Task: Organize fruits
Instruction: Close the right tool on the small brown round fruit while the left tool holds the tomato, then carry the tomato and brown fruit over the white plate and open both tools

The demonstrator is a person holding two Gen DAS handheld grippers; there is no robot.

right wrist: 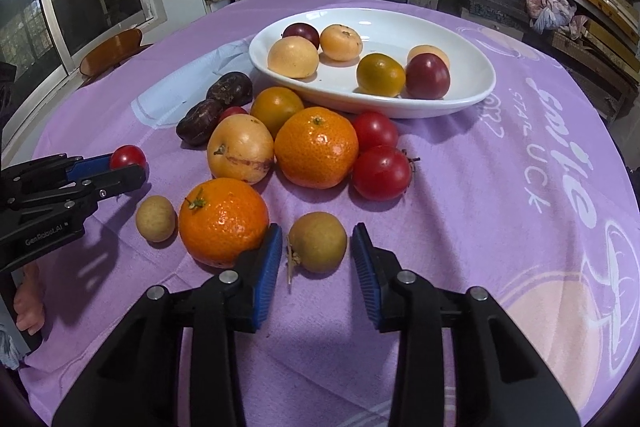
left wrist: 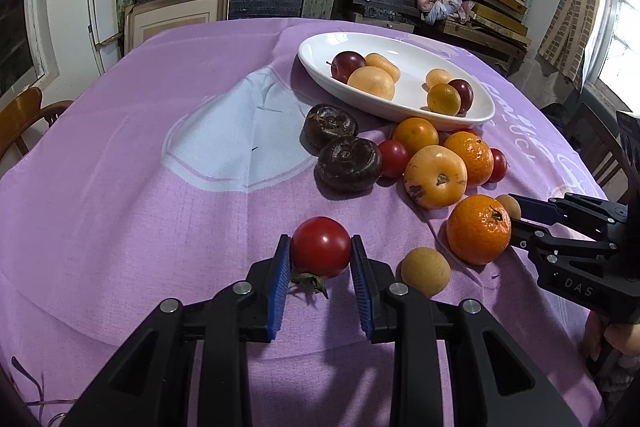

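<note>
Our left gripper [left wrist: 321,259] points steeply down at the worktop, its blue-padded jaws closed on a red tomato [left wrist: 321,246], both pads pressed against its sides. From the other side we see the same gripper [right wrist: 132,167] reaching in level from the left edge, with our left hand's fingers [right wrist: 30,301] curled round its handle below. Our right gripper [right wrist: 317,255] also tilts downward, jaws standing apart either side of a small tan fruit [right wrist: 318,242], with narrow gaps at both pads. Our right hand [left wrist: 612,341] shows only partly at the frame edge.
</note>
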